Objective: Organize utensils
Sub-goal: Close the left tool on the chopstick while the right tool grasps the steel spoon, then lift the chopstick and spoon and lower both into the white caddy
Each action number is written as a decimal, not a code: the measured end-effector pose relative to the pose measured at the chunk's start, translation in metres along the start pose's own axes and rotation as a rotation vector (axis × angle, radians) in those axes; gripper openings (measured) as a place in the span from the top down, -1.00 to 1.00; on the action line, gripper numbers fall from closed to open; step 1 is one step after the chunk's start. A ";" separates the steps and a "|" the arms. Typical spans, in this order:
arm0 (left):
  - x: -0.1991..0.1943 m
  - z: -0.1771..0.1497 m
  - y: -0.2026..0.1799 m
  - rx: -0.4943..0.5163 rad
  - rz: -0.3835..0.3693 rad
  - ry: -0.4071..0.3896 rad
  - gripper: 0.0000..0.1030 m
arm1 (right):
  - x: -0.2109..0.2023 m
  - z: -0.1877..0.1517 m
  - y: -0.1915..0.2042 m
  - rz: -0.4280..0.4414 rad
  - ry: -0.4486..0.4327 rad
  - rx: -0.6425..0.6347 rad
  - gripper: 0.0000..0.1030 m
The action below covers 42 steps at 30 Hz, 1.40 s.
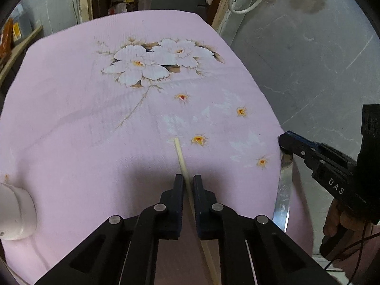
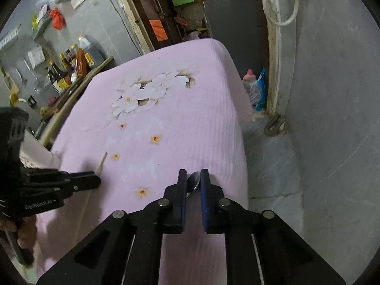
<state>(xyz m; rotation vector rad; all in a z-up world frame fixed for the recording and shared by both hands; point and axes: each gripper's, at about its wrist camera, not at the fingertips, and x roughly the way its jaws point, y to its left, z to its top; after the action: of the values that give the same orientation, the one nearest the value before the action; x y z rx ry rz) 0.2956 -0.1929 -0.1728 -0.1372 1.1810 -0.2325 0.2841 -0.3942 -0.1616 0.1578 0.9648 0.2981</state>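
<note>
Left gripper (image 1: 188,181) clamps my chopstick (image 1: 178,150), axis running far-near; right gripper (image 2: 193,178) pinches the spoon (image 2: 193,183) at the cloth's right edge.

Both tools pitched steeply downward, left tool (image 1: 188,181) and right tool (image 2: 193,178) clamped tight.

The table is covered by a pink cloth (image 1: 71,109), matt and finely ribbed, printed with white flowers. On it lies a pale chopstick (image 1: 179,154) that looks like bare, matt wood or bamboo. The spoon (image 1: 282,190) is polished metal, glossy and mirror-bright, with a stamped mark on its handle. Both the left gripper (image 1: 188,181) and the right gripper (image 2: 193,178) are matt black plastic with dull silver metal pivot pins; their inner pads look ridged. At the left edge sits a smooth, glossy white holder (image 1: 16,213), probably plastic or ceramic.
</note>
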 end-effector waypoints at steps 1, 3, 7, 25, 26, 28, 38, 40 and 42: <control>-0.001 0.000 0.001 -0.012 -0.012 0.004 0.86 | 0.000 0.000 -0.001 0.009 -0.001 0.012 0.84; -0.004 0.000 0.002 -0.024 -0.024 -0.001 0.86 | 0.000 -0.001 -0.003 0.028 0.001 0.042 0.87; -0.020 0.000 0.005 -0.028 -0.048 -0.041 0.86 | -0.013 -0.001 -0.001 0.090 -0.029 0.088 0.91; -0.139 -0.027 0.049 -0.086 -0.108 -0.363 0.91 | -0.092 0.010 0.095 0.150 -0.207 -0.030 0.94; -0.147 -0.029 0.055 -0.091 -0.111 -0.385 0.91 | -0.095 0.012 0.106 0.149 -0.222 -0.039 0.94; -0.159 -0.030 0.066 -0.101 -0.118 -0.412 0.91 | -0.102 0.016 0.124 0.151 -0.245 -0.052 0.94; -0.257 -0.036 0.138 -0.151 -0.098 -0.594 0.91 | -0.149 0.053 0.218 0.245 -0.397 -0.152 0.94; -0.273 -0.036 0.155 -0.170 -0.081 -0.624 0.91 | -0.158 0.062 0.237 0.282 -0.435 -0.169 0.94; -0.291 -0.036 0.175 -0.196 -0.058 -0.663 0.91 | -0.165 0.070 0.255 0.319 -0.466 -0.177 0.94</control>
<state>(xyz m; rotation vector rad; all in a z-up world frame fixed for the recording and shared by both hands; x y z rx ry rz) 0.1766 0.0501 0.0353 -0.3892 0.5376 -0.1058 0.2084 -0.2056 0.0747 0.2087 0.4453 0.6083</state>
